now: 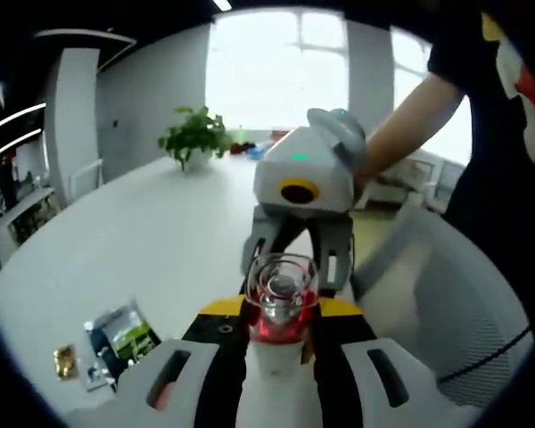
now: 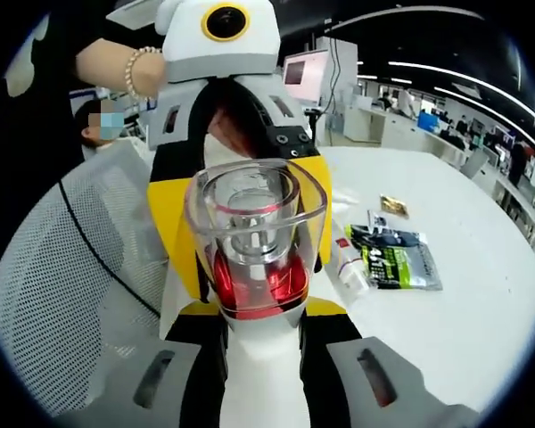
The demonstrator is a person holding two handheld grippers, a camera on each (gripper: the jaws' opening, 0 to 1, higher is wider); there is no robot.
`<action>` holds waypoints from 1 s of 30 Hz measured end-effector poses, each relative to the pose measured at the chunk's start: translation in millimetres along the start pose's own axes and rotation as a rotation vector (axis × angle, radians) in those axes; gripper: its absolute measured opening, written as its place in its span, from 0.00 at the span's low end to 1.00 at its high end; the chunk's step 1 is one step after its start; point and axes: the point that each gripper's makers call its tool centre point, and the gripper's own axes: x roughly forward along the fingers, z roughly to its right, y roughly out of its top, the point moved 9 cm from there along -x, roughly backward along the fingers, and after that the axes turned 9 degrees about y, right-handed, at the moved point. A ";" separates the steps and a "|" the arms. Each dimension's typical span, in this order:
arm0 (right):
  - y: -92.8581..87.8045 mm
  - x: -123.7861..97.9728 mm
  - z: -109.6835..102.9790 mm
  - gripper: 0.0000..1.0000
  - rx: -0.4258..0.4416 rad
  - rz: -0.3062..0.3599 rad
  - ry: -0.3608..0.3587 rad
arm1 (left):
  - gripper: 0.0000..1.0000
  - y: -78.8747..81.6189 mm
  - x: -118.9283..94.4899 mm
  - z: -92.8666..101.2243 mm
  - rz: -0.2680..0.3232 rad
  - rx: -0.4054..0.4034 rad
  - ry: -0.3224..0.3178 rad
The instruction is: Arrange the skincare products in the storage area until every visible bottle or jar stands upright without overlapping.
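A clear-capped red bottle (image 2: 254,241) stands upright, white base clamped between both tools.

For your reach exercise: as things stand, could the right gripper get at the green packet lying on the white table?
Probably not straight away. The right gripper seems shut on the red bottle with a clear cap, so its fingers are taken. The green packet itself lies uncovered on the white table.

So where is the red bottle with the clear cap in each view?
Left gripper view: the red bottle sits low at centre, between this gripper's jaws.
Right gripper view: the bottle sits at centre, large and close, above this view's jaws.
Shared landmark: the green packet on the white table.
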 end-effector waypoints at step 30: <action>-23.6 -45.4 79.2 0.30 0.054 0.025 -0.058 | 0.29 32.2 69.6 -64.3 0.023 0.037 -0.029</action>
